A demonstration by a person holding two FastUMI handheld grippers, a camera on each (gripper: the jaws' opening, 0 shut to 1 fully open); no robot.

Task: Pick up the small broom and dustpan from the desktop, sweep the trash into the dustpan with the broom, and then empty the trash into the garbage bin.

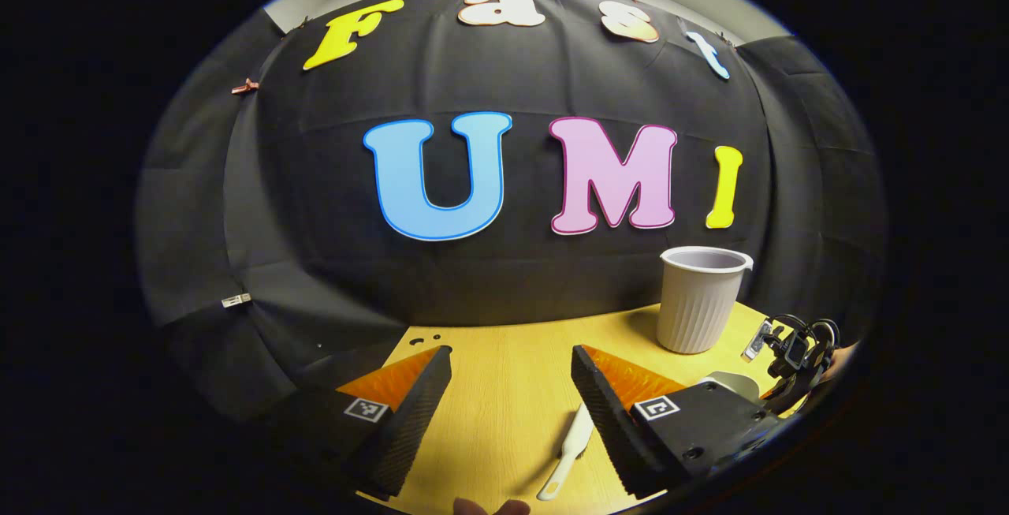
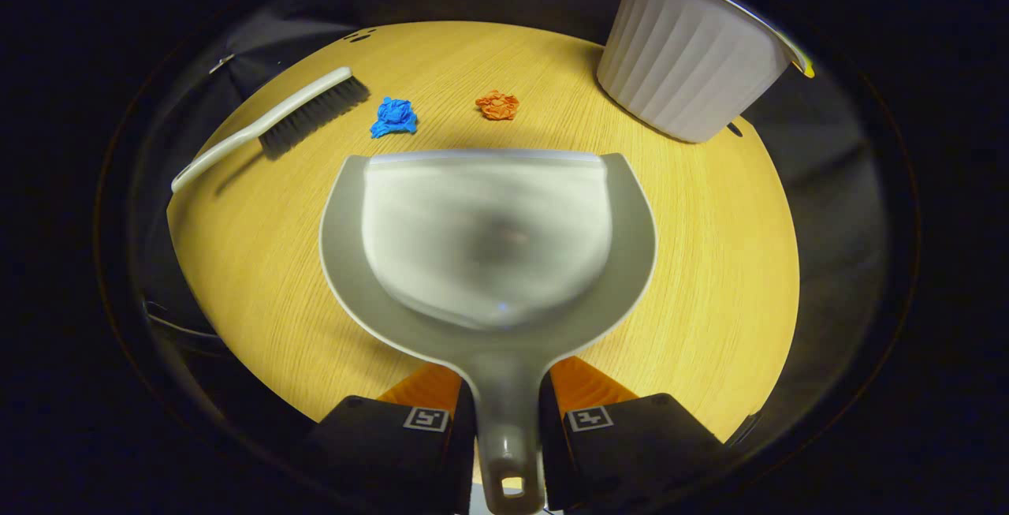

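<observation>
Glossy plastic dustpan (image 2: 489,239), wood-grain desktop (image 2: 709,263)

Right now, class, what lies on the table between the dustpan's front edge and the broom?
In the right gripper view, only bare table separates the dustpan from the broom; the blue paper ball sits beside that gap.

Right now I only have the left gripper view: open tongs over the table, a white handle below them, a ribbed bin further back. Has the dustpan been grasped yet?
Observer: Yes. In the right gripper view the right tongs are shut on the handle of the dustpan.
Operator: What is there to sweep?
Observer: Two crumpled pieces, a blue wad and an orange wad, lie on the table just past the dustpan's front lip.
Operator: Is that white handle the broom?
Observer: Yes. The broom lies flat, its bristles next to the blue wad, with nothing holding it.
</observation>
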